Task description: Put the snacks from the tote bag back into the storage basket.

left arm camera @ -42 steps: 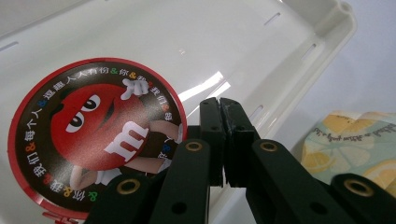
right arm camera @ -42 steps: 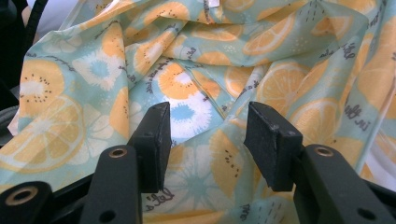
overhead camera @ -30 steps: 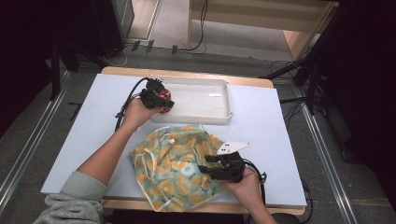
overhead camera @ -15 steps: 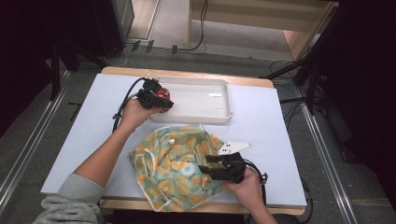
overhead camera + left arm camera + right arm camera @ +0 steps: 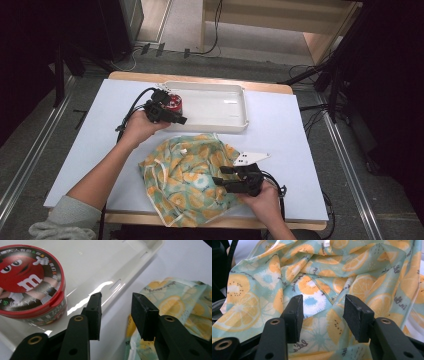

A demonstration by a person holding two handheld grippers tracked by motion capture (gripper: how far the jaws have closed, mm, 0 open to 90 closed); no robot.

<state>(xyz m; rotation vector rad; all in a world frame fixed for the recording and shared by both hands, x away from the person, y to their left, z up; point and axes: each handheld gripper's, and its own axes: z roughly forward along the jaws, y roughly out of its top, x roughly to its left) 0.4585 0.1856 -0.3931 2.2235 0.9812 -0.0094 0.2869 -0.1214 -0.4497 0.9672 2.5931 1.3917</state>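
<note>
In the white tray (image 5: 235,122), the red candy tub (image 5: 173,104) already stood; the left tongs (image 5: 172,117), empty, had just been opening beside it. The right tongs (image 5: 226,179) gaped wide over the fruit-print cloth (image 5: 187,175), ungrasped on the worktop (image 5: 280,135).

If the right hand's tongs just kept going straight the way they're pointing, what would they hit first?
Most likely the fruit-print cloth. The right tongs stand open, aimed low across its crumpled folds, with fabric directly ahead between the jaws. How near the closest fold lies is hard to judge.
</note>
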